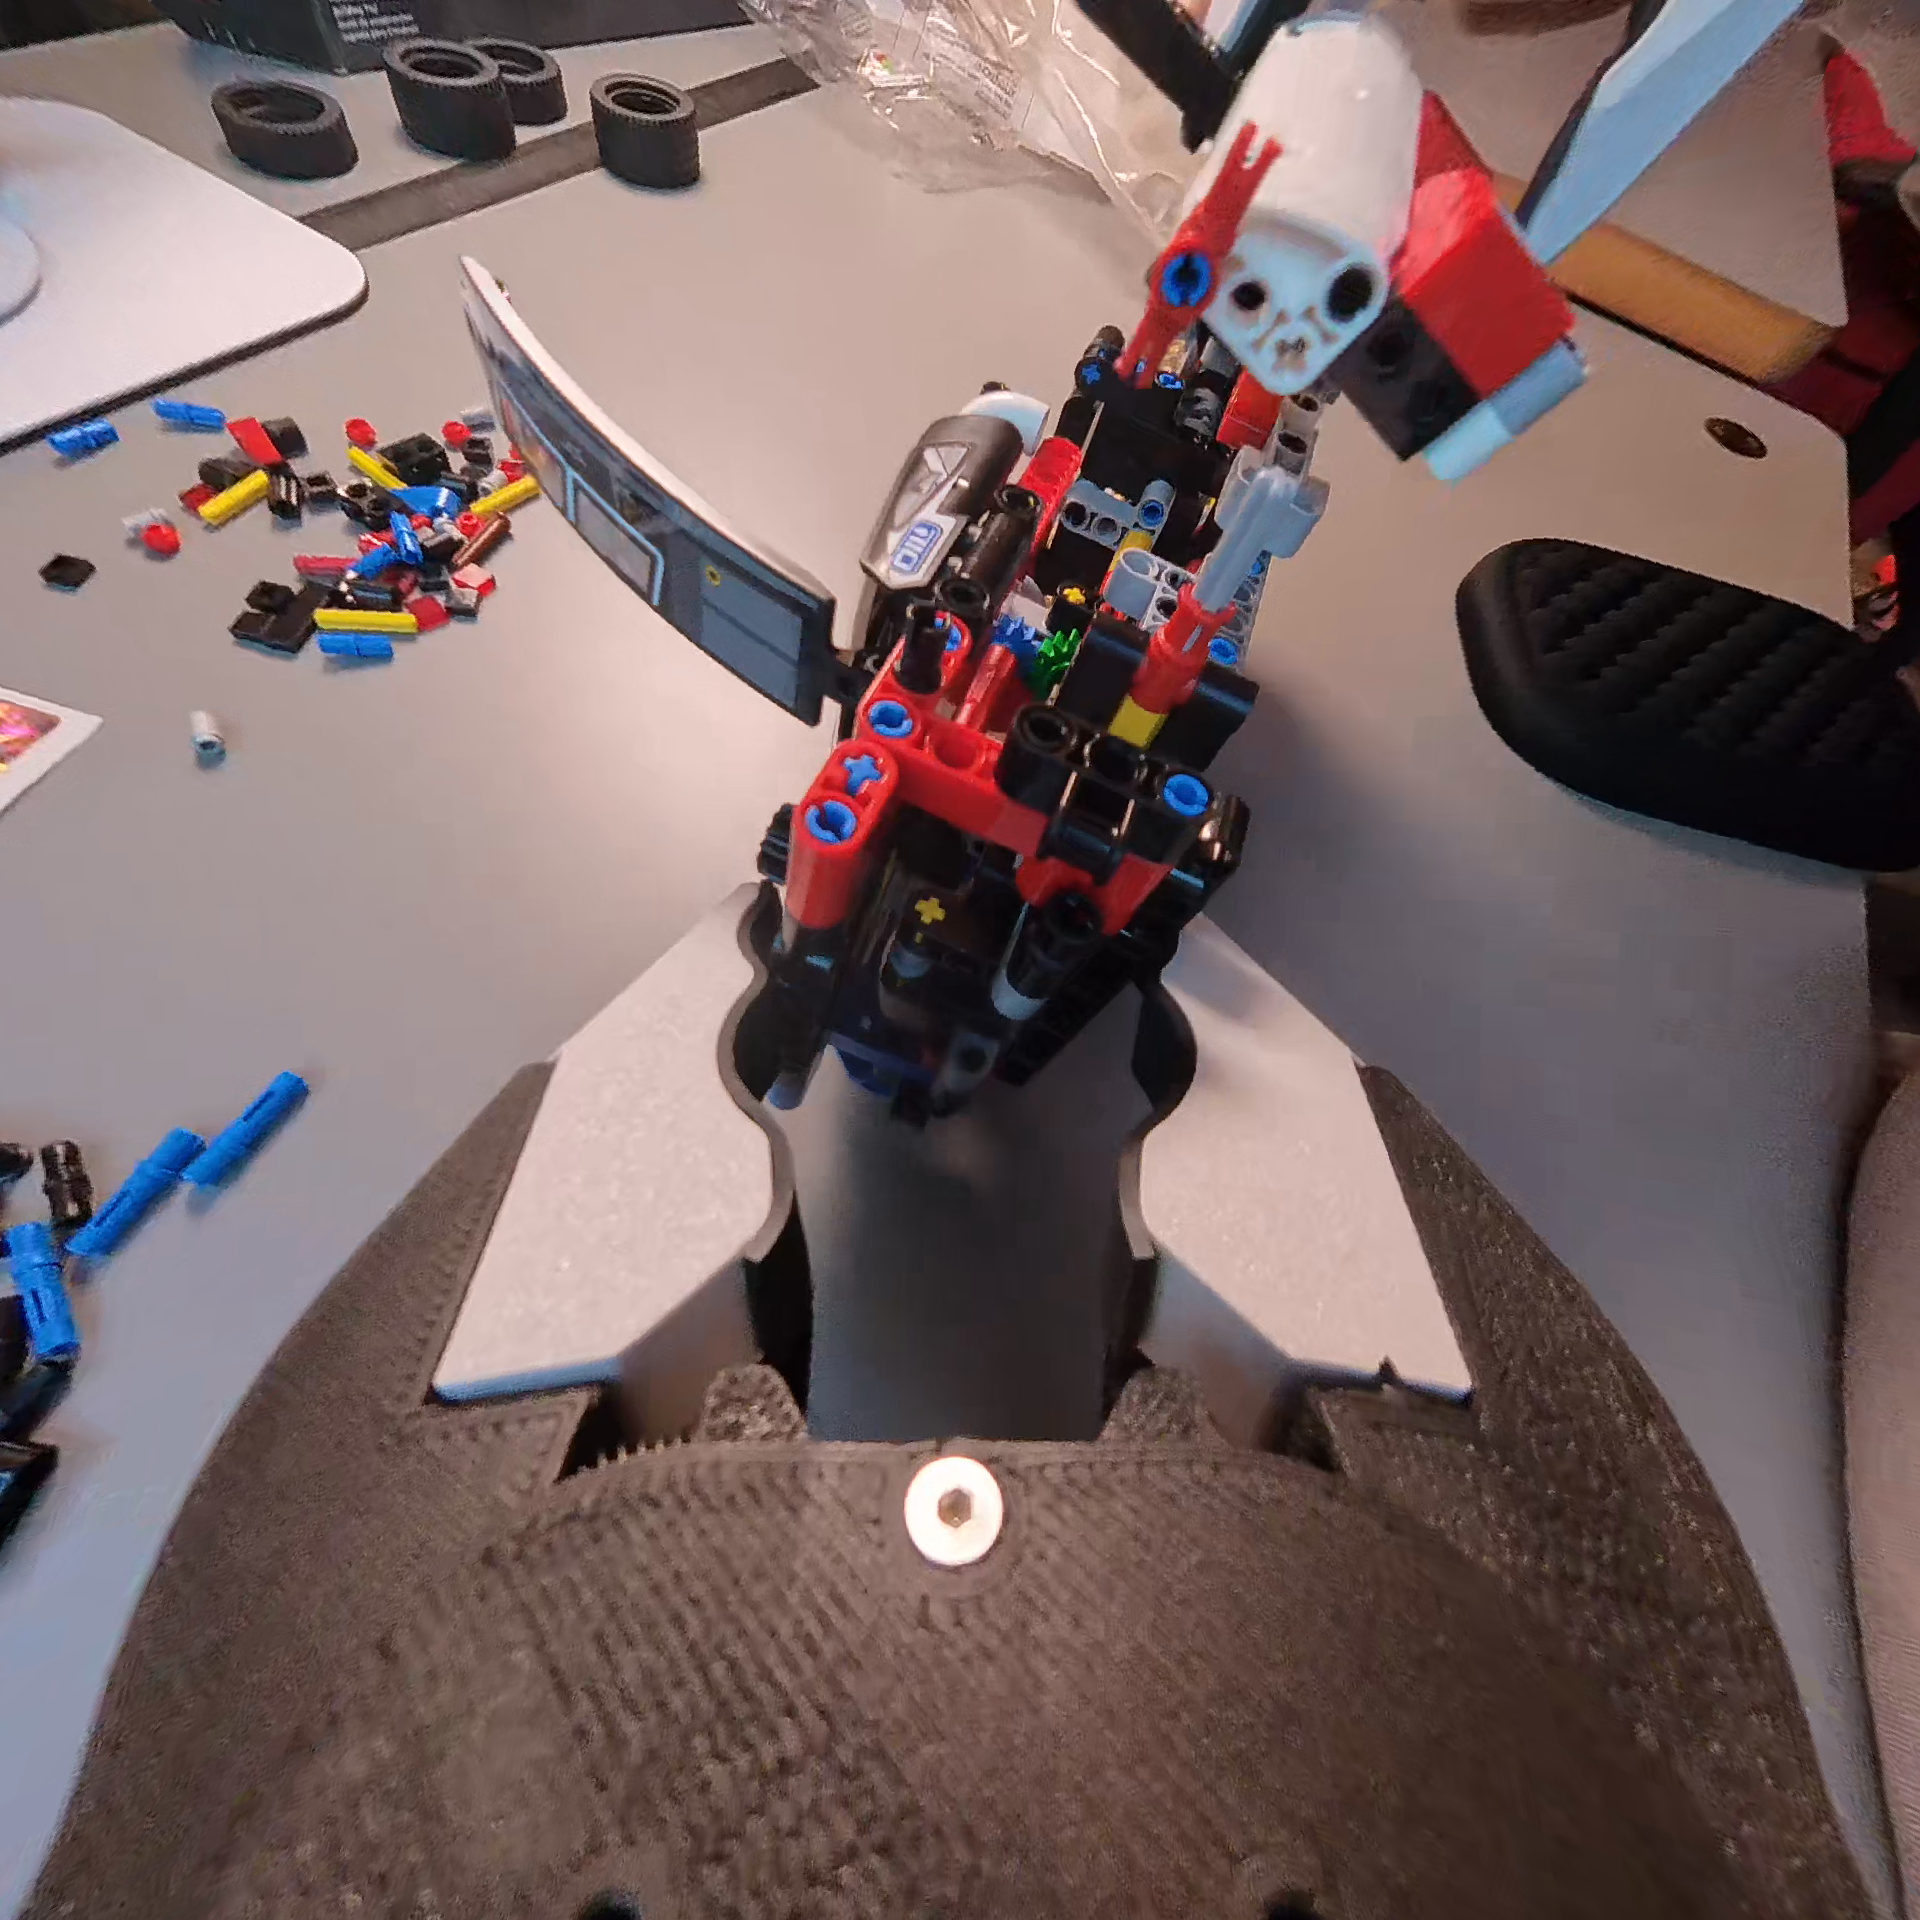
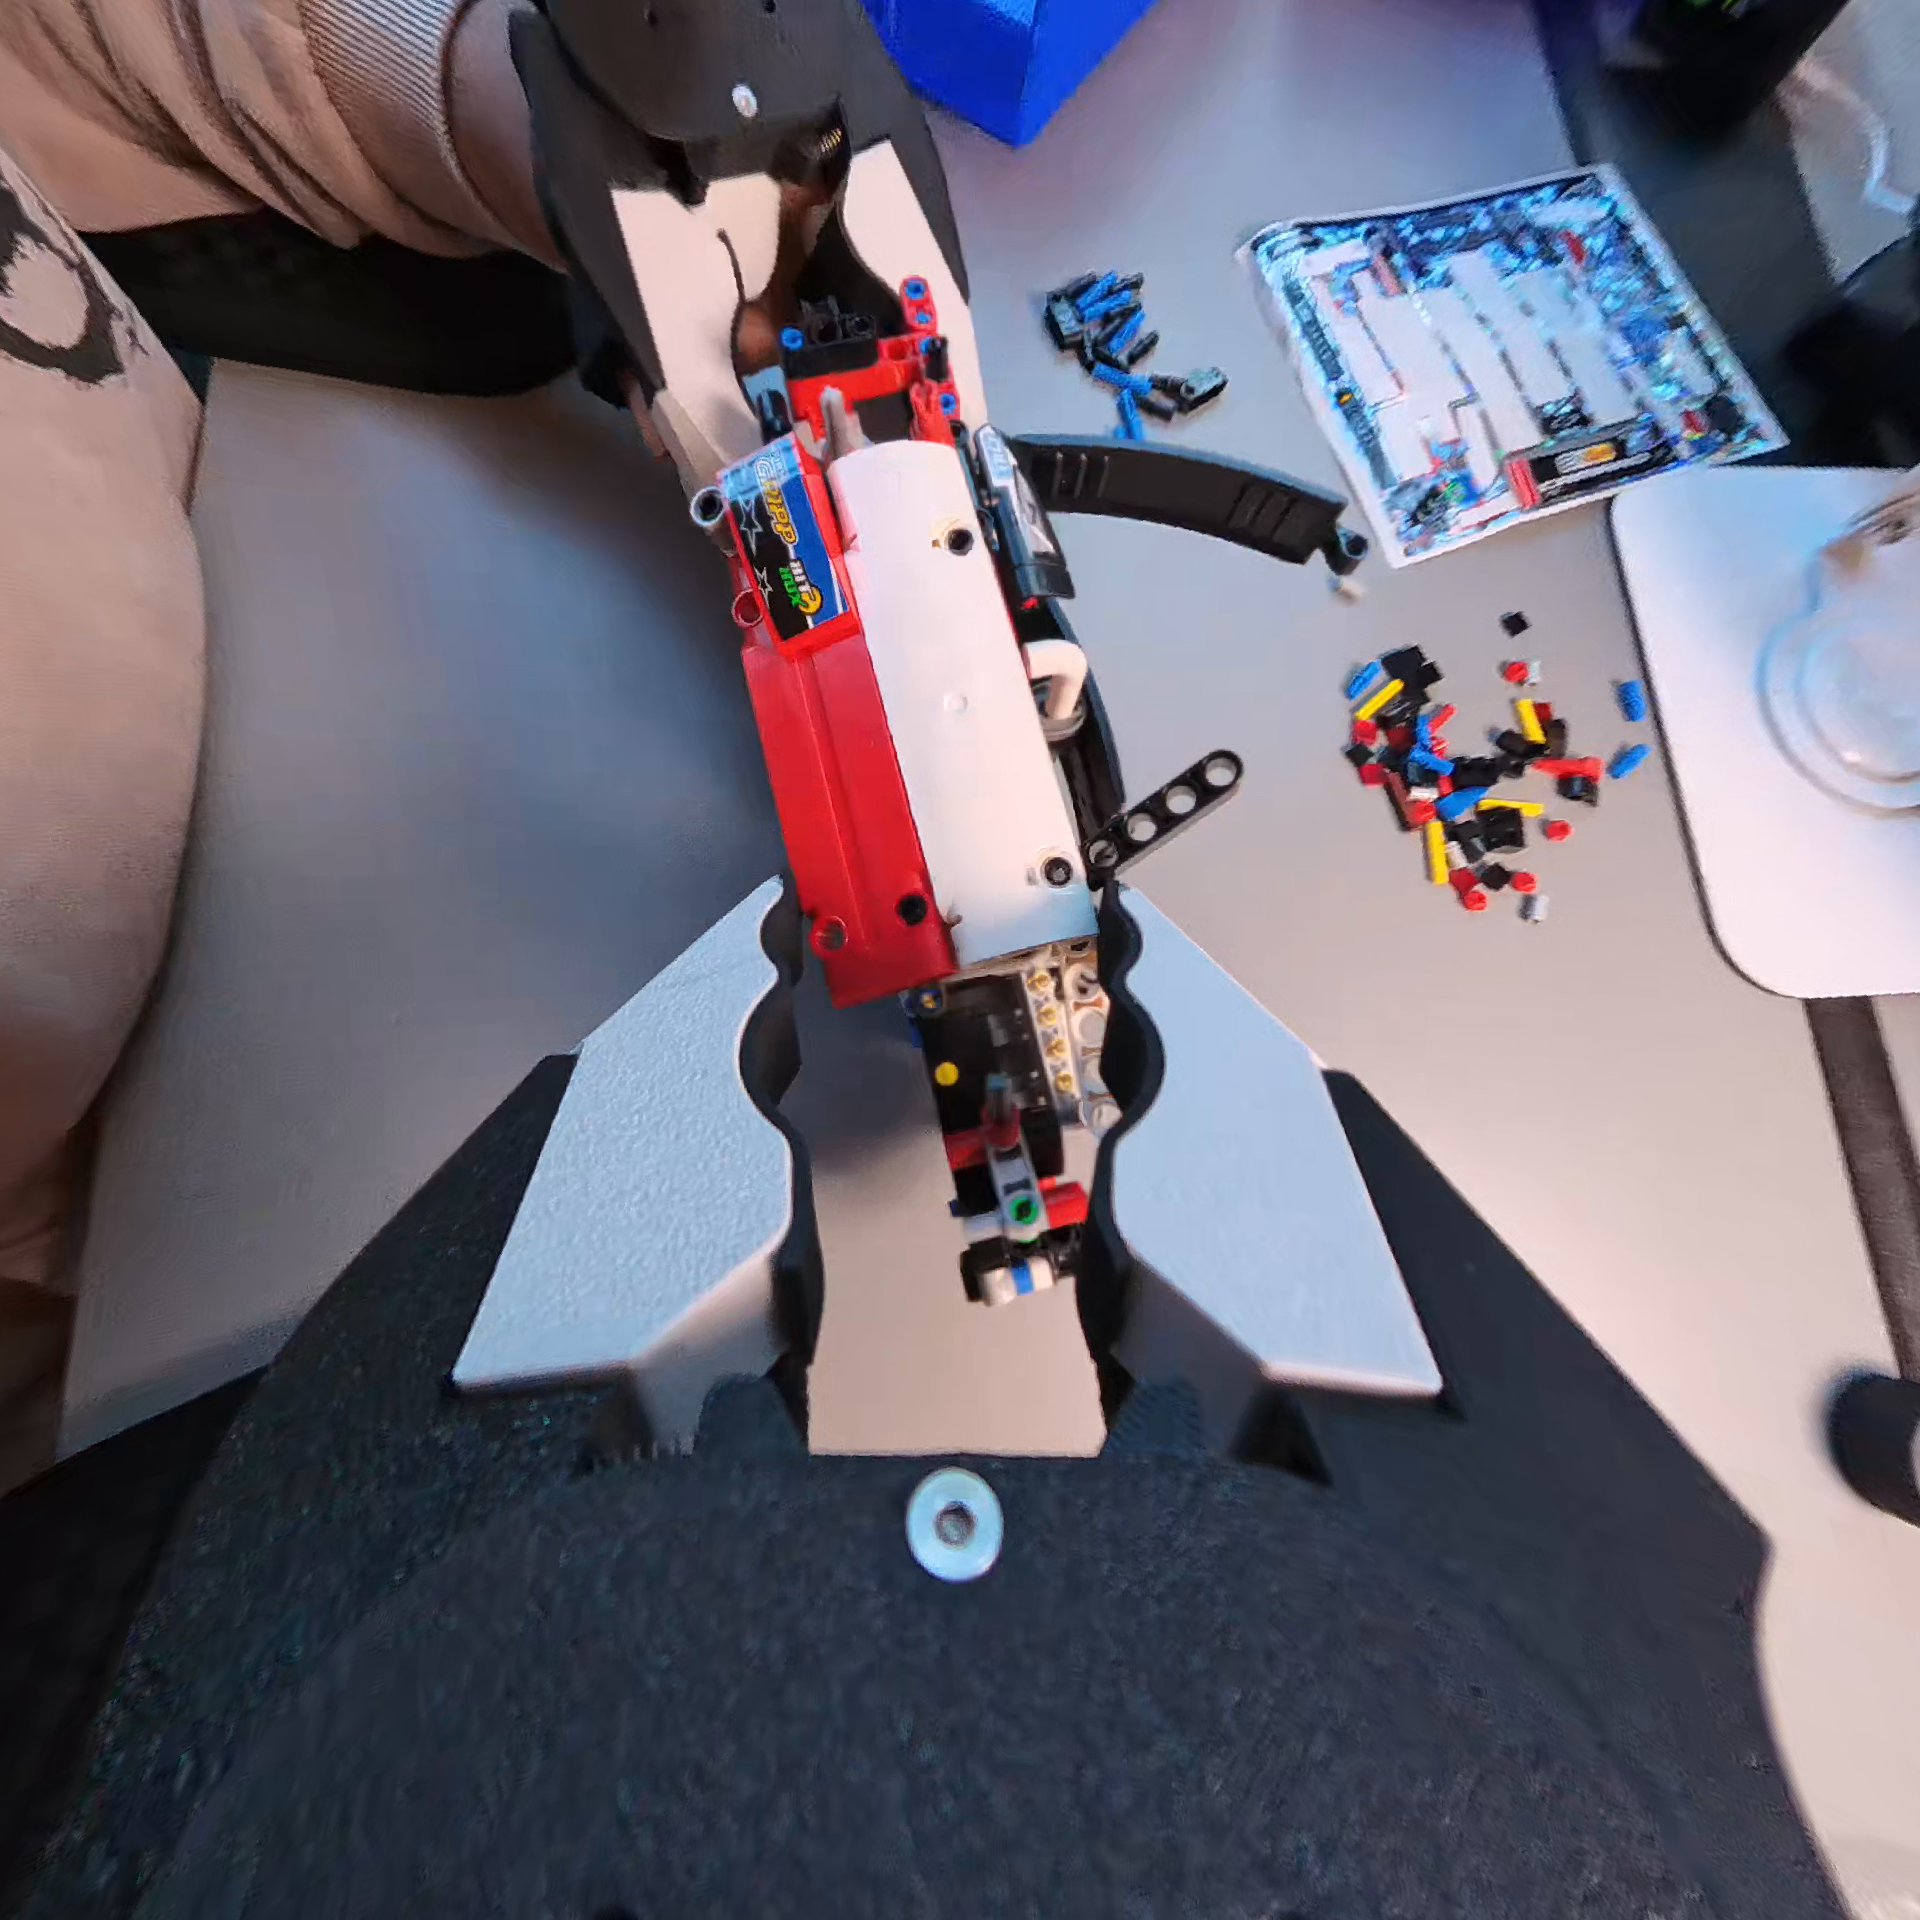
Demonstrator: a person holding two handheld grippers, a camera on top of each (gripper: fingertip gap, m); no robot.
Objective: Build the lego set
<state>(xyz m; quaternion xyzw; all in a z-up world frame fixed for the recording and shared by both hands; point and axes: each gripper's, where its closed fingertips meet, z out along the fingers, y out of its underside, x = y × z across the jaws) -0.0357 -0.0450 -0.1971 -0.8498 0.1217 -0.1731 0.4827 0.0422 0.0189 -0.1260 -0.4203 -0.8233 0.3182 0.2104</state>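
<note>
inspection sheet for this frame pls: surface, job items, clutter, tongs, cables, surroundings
Surface: flat grey tabletop, loose parts scattered on it.
Job's things: red, white and black partly built brick vehicle, held off the table between both tongs; mixed pile of small coloured bricks; blue pins; black rubber tyres; printed instruction booklet.
Clutter: crumpled clear plastic bag; white mat with a clear glass on it.
Grippers: left tongs shut on the vehicle's frame end; right tongs shut on the opposite end.
Cables: nothing seen.
Surroundings: person's beige sleeve.
</note>
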